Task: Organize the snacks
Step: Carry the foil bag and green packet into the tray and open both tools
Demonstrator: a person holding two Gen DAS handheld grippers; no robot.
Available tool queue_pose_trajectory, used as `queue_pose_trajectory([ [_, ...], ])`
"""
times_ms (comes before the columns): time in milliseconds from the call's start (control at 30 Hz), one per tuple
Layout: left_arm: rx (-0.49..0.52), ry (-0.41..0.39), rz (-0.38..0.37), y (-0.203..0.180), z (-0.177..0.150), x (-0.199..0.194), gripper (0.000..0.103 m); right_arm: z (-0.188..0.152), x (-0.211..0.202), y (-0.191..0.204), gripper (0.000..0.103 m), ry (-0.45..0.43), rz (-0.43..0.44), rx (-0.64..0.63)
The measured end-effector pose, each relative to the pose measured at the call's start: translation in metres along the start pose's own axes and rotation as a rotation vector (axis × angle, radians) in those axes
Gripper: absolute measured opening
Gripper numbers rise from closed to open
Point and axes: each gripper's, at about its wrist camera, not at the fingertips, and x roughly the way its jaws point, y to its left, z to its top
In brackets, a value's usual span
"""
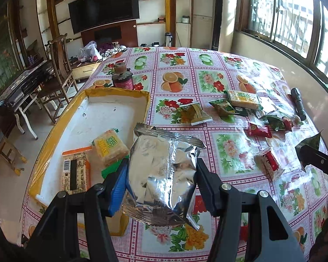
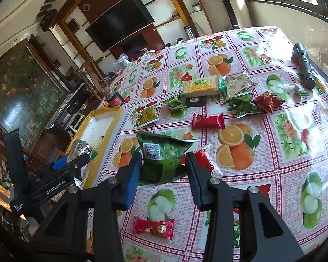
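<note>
My left gripper (image 1: 160,166) is shut on a silver foil snack packet (image 1: 164,170), held upright over the table just right of the yellow-rimmed white box (image 1: 102,118). In the box lie a yellow cracker pack (image 1: 110,148) and an orange-edged pack with a barcode (image 1: 76,174). My right gripper (image 2: 164,159) is shut on a green snack packet with a QR code (image 2: 161,157), lifted above the tablecloth. In the right wrist view the left gripper (image 2: 72,163) and its silver packet (image 2: 81,150) are at the box's near end.
Loose snacks are scattered over the flowered tablecloth: red candies (image 2: 207,121) (image 2: 153,228), a yellow cracker pack (image 2: 201,86), a red-and-white packet (image 1: 270,162), green and silver packets. A black flashlight (image 2: 303,65) lies far right. A dark jar (image 1: 121,77) stands behind the box.
</note>
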Motion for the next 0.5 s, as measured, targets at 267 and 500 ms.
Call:
queue_pose_trajectory([
  [267, -0.037, -0.008, 0.023, 0.024, -0.001, -0.002, 0.059, -0.004, 0.014, 0.025, 0.043, 0.022, 0.0, -0.047],
  [500, -0.077, -0.008, 0.063, 0.053, -0.004, -0.004, 0.059, -0.006, 0.037, 0.058, 0.043, 0.06, 0.053, -0.093],
])
